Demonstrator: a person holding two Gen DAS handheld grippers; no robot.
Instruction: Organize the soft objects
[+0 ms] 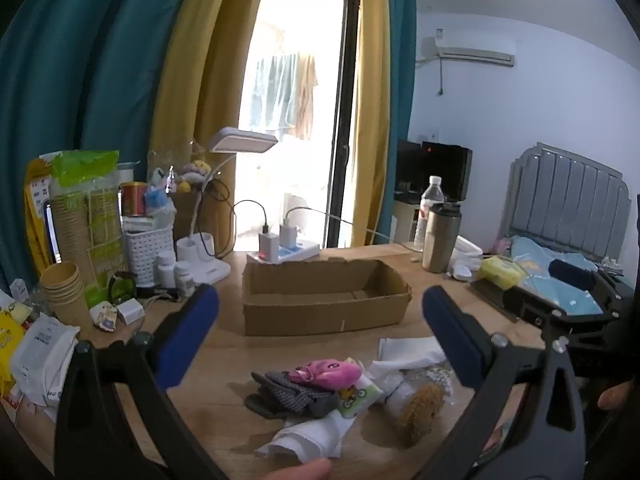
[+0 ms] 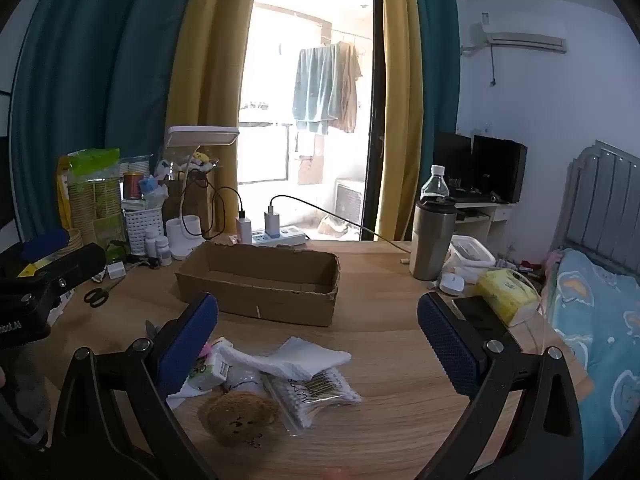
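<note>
A heap of soft things lies on the wooden table near me: a pink plush (image 1: 328, 370), a grey knit piece (image 1: 288, 394), white cloths (image 1: 312, 438), a brown fuzzy toy (image 1: 420, 406) (image 2: 240, 416), a small printed tissue pack (image 1: 358, 396) (image 2: 208, 372), a folded white cloth (image 2: 296, 358) and a bag of cotton swabs (image 2: 316, 394). Behind the heap stands an empty cardboard box (image 1: 326, 300) (image 2: 260, 280). My left gripper (image 1: 320, 300) hangs open above the heap. My right gripper (image 2: 318, 308) is open too, over the swabs and cloth, holding nothing.
At the left stand paper cups (image 1: 64, 288), a white basket (image 1: 148, 248), pill bottles (image 1: 176, 268), a desk lamp (image 1: 244, 140) and scissors (image 2: 98, 294). A power strip (image 2: 276, 236), steel tumbler (image 2: 432, 236), water bottle (image 2: 434, 184), yellow tissue pack (image 2: 506, 290) and bed (image 2: 600, 320) lie beyond.
</note>
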